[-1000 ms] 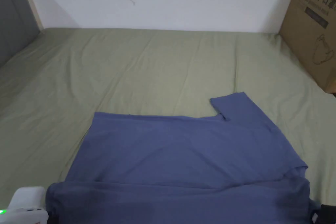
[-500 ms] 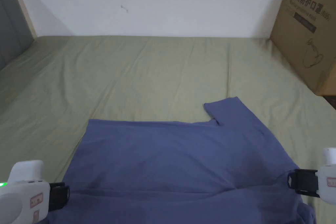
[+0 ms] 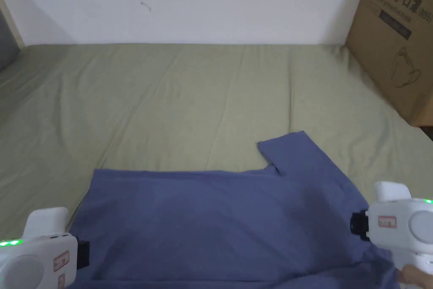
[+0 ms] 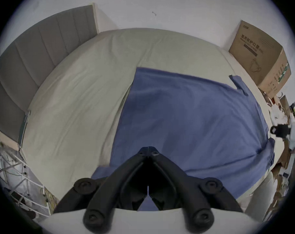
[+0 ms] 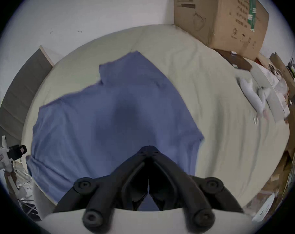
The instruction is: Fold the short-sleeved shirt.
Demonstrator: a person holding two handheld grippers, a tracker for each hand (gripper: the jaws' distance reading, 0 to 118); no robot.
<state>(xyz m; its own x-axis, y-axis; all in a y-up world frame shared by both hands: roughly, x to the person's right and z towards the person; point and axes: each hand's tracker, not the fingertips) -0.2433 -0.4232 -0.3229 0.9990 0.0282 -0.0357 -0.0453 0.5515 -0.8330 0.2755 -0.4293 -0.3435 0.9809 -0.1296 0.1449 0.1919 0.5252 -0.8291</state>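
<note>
A blue short-sleeved shirt [image 3: 220,218] lies spread flat on the green bed sheet [image 3: 190,103]. One sleeve [image 3: 291,150] points toward the wall. My left gripper [image 3: 86,254] sits at the shirt's near left edge. In the left gripper view its jaws [image 4: 148,147] meet tip to tip above the shirt [image 4: 194,119]. My right gripper [image 3: 353,226] hovers at the shirt's right edge. Its jaws [image 5: 148,147] are likewise closed over the cloth [image 5: 109,111]. I see no fabric pinched between either pair.
A large cardboard box [image 3: 397,36] stands on the bed's far right, against the white wall. A grey headboard [image 4: 33,60] runs along the left side. Loose clutter [image 5: 261,92] lies beyond the bed's right edge. The shirt's near part reaches the bed's front edge.
Both grippers have risen into the head view, the right one moving in over the shirt's right edge. The folded band along the near edge has slid down out of view. The camera also shifted.
</note>
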